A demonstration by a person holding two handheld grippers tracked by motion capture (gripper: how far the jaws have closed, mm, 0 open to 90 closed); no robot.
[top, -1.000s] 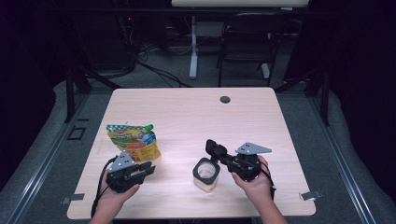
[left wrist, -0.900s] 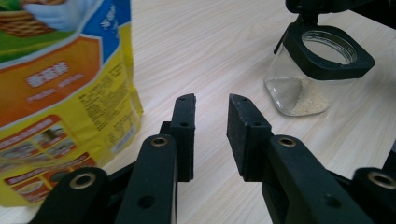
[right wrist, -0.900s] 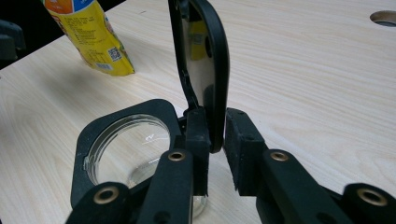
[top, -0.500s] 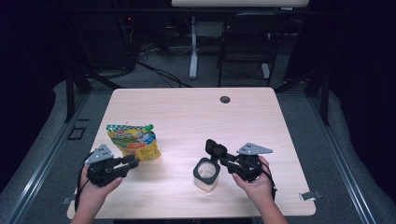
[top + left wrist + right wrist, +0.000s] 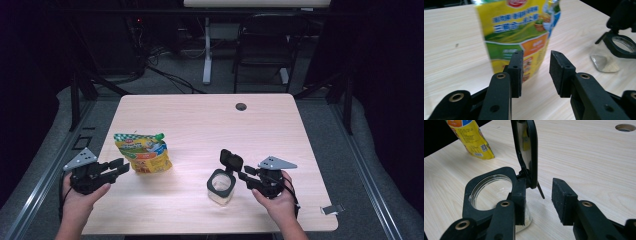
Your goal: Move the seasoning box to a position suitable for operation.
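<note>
Left gripper: held in the person's left hand at the table's left edge, jaws pointing toward the pouch. The jaws stand partly apart and have just been opening. Nothing is between the pads; in the left gripper view the gap between them is clear.
Pouch: yellow and green printed bag with a green cap at its upper right corner. It lies on the left half of the table, just beside the left gripper's jaw tips and not touching them. In the left gripper view its printed face shows beyond the jaws.
Table: light wood-grain top with a round cable hole near the far edge.
Jar: clear glass with a black square-cornered collar, upright near the front edge, well apart from the pouch. A little pale powder lies at its bottom.
Lid: black, hinged to the collar, flipped up and standing nearly upright on the right gripper's side.
Right gripper: held in the person's right hand just beside the jar. Jaws partly apart, just been opening. In the right gripper view the raised lid stands over one jaw, which lies against the collar. No grip on either.
</note>
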